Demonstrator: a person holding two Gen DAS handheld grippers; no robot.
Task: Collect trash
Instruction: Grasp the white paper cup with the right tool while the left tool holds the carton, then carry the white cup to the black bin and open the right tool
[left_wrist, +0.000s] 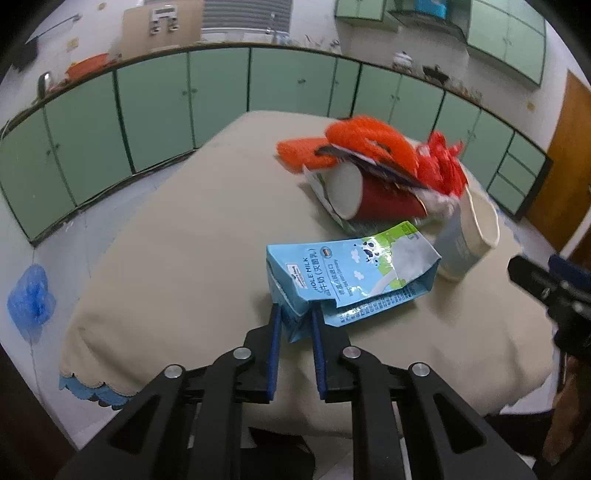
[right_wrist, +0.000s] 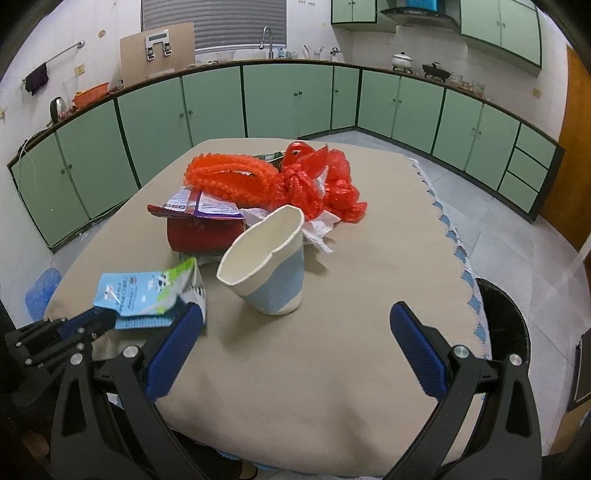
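My left gripper (left_wrist: 295, 314) is shut on the near end of a flattened blue milk carton (left_wrist: 351, 273), which also shows in the right wrist view (right_wrist: 144, 291). My right gripper (right_wrist: 295, 317) is open and empty, just in front of a crushed white-and-blue paper cup (right_wrist: 269, 266) that stands tilted on the table; the cup also shows in the left wrist view (left_wrist: 469, 240). Behind lie a red paper cup on its side (left_wrist: 369, 192), a snack wrapper (right_wrist: 199, 205), an orange mesh bag (right_wrist: 229, 177), a red plastic bag (right_wrist: 317, 181) and crumpled white tissue (right_wrist: 317, 229).
The table has a beige cloth (right_wrist: 369, 295) with a scalloped blue edge. A black bin (right_wrist: 506, 325) stands on the floor at the table's right. A blue plastic bag (left_wrist: 31, 299) lies on the floor at the left. Green cabinets (right_wrist: 288, 99) line the walls.
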